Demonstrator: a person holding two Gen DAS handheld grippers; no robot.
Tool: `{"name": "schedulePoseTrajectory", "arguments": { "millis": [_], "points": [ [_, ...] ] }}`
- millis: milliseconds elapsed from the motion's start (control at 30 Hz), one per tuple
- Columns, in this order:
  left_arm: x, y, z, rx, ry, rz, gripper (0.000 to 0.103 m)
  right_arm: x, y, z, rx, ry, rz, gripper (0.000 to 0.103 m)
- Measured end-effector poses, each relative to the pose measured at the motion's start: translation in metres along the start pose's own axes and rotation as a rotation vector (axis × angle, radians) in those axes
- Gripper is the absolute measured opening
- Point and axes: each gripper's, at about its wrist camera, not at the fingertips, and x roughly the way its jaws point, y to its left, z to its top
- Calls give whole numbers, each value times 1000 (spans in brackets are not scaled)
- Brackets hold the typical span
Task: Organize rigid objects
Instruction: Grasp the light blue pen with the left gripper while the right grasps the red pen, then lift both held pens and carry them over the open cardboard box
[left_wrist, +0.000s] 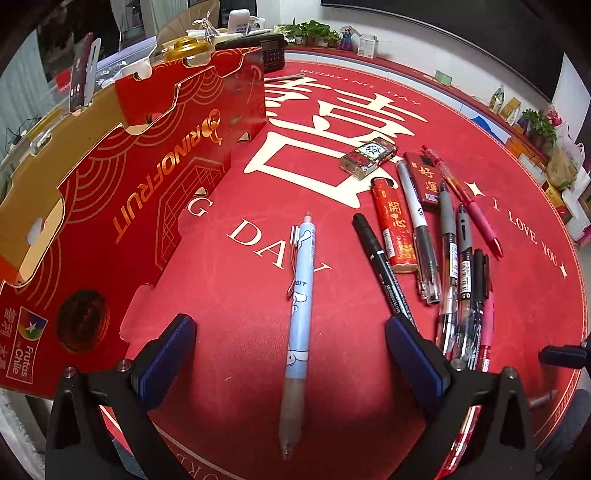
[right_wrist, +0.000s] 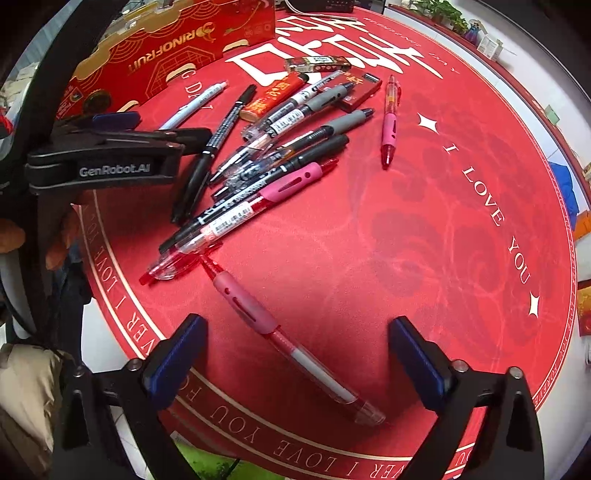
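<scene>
Here, both tools spread wide and gripping nothing: left gripper (left_wrist: 290, 332) poised over the light blue pen (left_wrist: 298, 325), right gripper (right_wrist: 297, 350) straddling a red pen with a pink grip (right_wrist: 284, 343), pads clear of the barrel on either side. Both pens flat on the red mat (right_wrist: 424, 240), the blue one alone and just beside the red cardboard box (left_wrist: 147, 192), the red one lying slantwise near the mat's printed border, its tip end close to the heap of pens (right_wrist: 266, 155) (greys, blacks, another pink-gripped red) with a red lighter (left_wrist: 397, 230) and a small printed case (left_wrist: 369, 158) farther back. Likely handling: light, stiff, round and smooth, so prone to rolling or pivoting if pinched off-centre; plastic barrels somewhat slippery, rubbery grip sleeves less so. Best taken across the barrel, near the middle of its length for balance, or on the pink sleeve for friction. For the blue pen, better kept clear of the metal clip (left_wrist: 294, 236) near the top. Little risk of breakage under a modest squeeze.
</scene>
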Motion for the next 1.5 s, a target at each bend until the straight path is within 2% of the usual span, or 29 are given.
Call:
{"name": "schedulePoseTrajectory", "arguments": {
  "millis": [133, 167, 267, 333, 367, 433, 500, 533, 567, 633, 667, 700, 800, 1000, 1267, 1500],
  "points": [
    [0, -4, -2, 6, -3, -5, 103, -4, 12, 2, -38, 3, 10, 75],
    [-1, -4, -3, 4, -11, -5, 103, -5, 15, 2, -45, 8, 12, 73],
    [-2, -5, -7, -7, -45, 3, 103, -7, 19, 1, -68, 13, 19, 57],
    [-1, -5, -4, -11, -21, 4, 103, -10, 21, 0, -71, 12, 20, 44],
    [0, -5, -1, -14, 1, 5, 103, -11, 20, 0, -68, 11, 19, 40],
    [1, -6, 2, -16, 18, 7, 102, -13, 22, -1, -55, 6, 17, 19],
    [0, -8, 2, -17, 14, 3, 100, -13, 24, -1, -39, -5, 6, 13],
    [-1, -9, 1, -15, 11, 1, 98, -13, 24, -2, -30, -14, 1, 12],
    [-3, -11, 1, -9, 9, -5, 91, -12, 20, -5, -22, -20, 0, 12],
    [-10, -16, 0, 24, -12, -28, 63, -14, 20, -8, 1, -38, -15, 12],
    [-13, -19, 0, 46, -20, -42, 30, -15, 19, -10, 12, -49, -22, 12],
    [-14, -18, 0, 48, -13, -62, 10, -16, 17, -12, 22, -58, -23, 12],
    [-15, -3, 0, -44, 29, -144, 10, -24, 7, -15, 87, -100, -15, 12],
    [-37, 4, -8, -101, 5, -156, 10, -41, -22, -21, 260, -174, 51, 12],
    [-73, -16, -8, -48, -85, -76, 10, -64, -33, -19, 372, -263, 83, 12],
    [-96, -18, -6, -42, -130, -42, 10, -86, -32, -11, 428, -343, 114, 12]
  ]
}}
